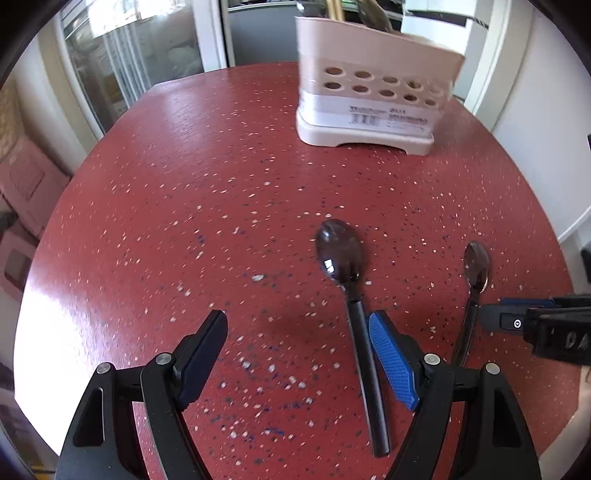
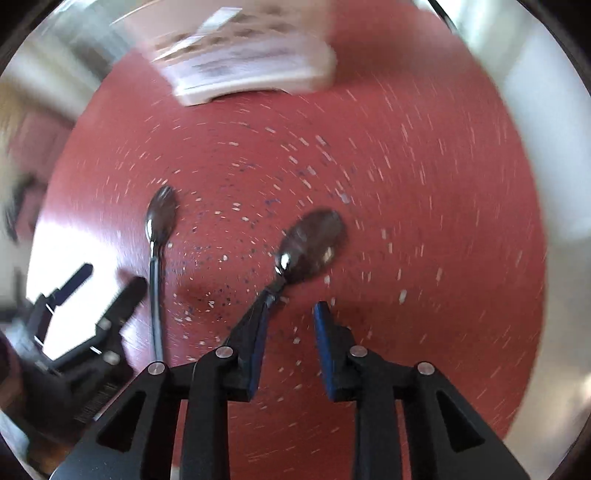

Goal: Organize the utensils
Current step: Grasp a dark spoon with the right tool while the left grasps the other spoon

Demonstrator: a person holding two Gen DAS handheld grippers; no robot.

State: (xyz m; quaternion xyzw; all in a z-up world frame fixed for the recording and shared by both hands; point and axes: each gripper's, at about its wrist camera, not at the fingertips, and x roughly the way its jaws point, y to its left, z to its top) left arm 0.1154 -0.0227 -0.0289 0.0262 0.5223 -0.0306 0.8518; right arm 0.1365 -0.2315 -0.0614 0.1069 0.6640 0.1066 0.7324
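Note:
Two dark spoons lie on the red speckled table (image 1: pixel 184 184). In the left wrist view the nearer spoon (image 1: pixel 343 258) has its black handle running just inside my right finger pad (image 1: pixel 391 362); my left gripper (image 1: pixel 297 354) is open and empty around it. The second spoon (image 1: pixel 476 264) lies further right, by my right gripper (image 1: pixel 495 314). In the blurred right wrist view my right gripper (image 2: pixel 291 325) is open; a spoon (image 2: pixel 314 243) lies ahead with its handle under the left finger (image 2: pixel 255 332). The other spoon (image 2: pixel 160 218) and my left gripper (image 2: pixel 107 288) sit at the left.
A beige utensil caddy (image 1: pixel 373 92) with round holes stands at the far side of the table and holds several utensils (image 1: pixel 369 14); it also shows in the right wrist view (image 2: pixel 243 55). The table edge curves round on all sides. Pink boxes (image 1: pixel 22 184) sit on the floor at the left.

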